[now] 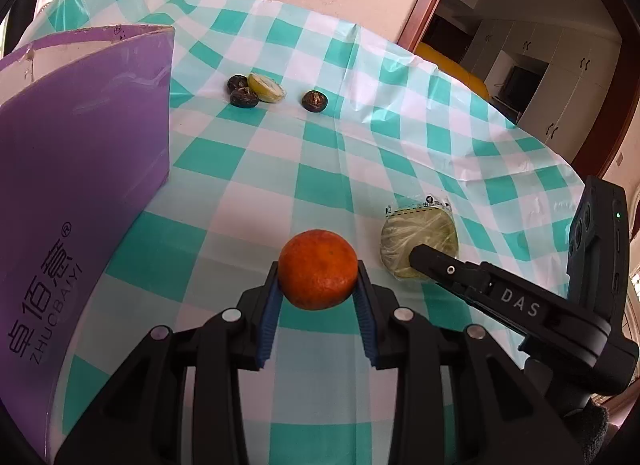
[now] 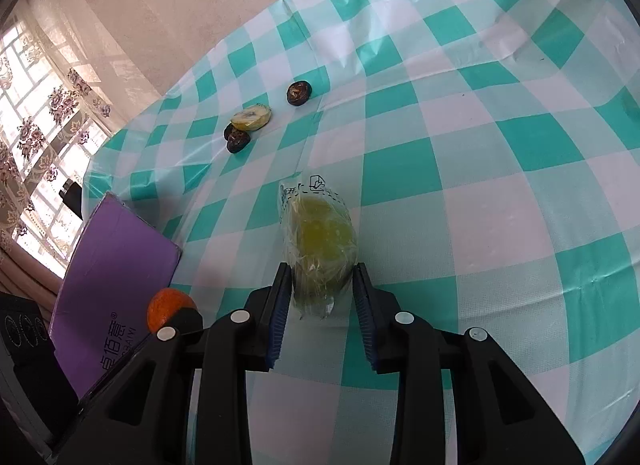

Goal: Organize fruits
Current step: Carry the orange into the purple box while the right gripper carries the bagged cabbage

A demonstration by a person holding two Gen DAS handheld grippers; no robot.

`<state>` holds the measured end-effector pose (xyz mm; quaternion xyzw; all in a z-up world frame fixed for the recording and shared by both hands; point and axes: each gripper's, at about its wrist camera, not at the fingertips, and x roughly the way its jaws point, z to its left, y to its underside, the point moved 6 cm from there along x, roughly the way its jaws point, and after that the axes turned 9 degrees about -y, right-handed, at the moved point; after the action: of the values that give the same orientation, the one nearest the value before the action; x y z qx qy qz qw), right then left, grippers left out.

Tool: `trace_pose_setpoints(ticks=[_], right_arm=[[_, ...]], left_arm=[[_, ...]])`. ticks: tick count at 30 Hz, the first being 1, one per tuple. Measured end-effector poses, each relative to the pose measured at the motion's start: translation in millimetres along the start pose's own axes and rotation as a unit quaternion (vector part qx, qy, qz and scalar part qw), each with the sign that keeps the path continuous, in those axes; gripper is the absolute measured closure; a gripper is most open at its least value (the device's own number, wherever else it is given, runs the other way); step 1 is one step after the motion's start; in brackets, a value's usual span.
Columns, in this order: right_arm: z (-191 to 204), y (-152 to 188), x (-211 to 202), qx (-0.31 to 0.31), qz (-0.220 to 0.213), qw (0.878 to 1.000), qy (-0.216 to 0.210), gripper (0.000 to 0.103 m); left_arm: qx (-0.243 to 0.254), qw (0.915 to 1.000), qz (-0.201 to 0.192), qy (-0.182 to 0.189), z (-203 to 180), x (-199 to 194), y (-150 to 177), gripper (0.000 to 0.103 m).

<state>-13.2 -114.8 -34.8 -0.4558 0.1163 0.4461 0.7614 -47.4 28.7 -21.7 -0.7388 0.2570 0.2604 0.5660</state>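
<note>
Two grippers grasp fruit: left fingers (image 1: pixel 362 289) clamp an orange (image 1: pixel 317 268), right fingers (image 2: pixel 282 285) a wrapped green fruit (image 2: pixel 322 243).

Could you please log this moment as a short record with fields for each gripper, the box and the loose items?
left gripper: shut on orange
right gripper: jaws around wrapped green fruit, contact unclear
purple box: left side of checked tablecloth
loose items: yellow fruit slice, three dark round pieces at far side

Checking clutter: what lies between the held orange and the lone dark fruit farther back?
Only bare checked tablecloth between orange and lone dark fruit, per left wrist view.
</note>
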Motion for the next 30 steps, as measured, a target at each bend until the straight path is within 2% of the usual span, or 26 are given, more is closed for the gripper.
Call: trace_pose_setpoints(ticks=[4, 7, 10, 13, 17, 22, 26, 30], right_arm=[[7, -10, 19, -0.022, 0.022, 0.999, 0.025, 0.058], [5, -23, 30, -0.007, 0.019, 0.999, 0.026, 0.041], [14, -27, 42, -0.052, 0.024, 0.996, 0.067, 0.050], [19, -21, 40, -0.068, 0.017, 0.995, 0.075, 0.051], [12, -15, 23, -0.018, -0.010, 0.999, 0.039, 0.051], [14, -16, 6, 0.024, -0.022, 0.999, -0.007, 0.051], [42, -20, -3, 0.013, -0.026, 0.999, -0.042, 0.051], [86, -20, -8, -0.018, -0.025, 0.996, -0.086, 0.051]], left_arm=[[-0.001, 1.0000, 0.000, 0.003, 1, 0, 0, 0.068], [-0.001, 1.0000, 0.001, 0.005, 1, 0, 1, 0.068], [0.002, 1.0000, -0.001, 0.006, 0, -1, 1, 0.068], [-0.004, 0.9999, -0.004, 0.009, 3, -3, 0, 0.068], [0.006, 0.9999, -0.014, -0.003, 6, -11, 0, 0.068], [0.022, 0.9987, -0.045, -0.012, 5, -40, -9, 0.068], [0.030, 0.9963, -0.077, -0.023, 4, -76, -22, 0.068], [0.031, 0.9933, -0.101, -0.048, 14, -112, -34, 0.068]])
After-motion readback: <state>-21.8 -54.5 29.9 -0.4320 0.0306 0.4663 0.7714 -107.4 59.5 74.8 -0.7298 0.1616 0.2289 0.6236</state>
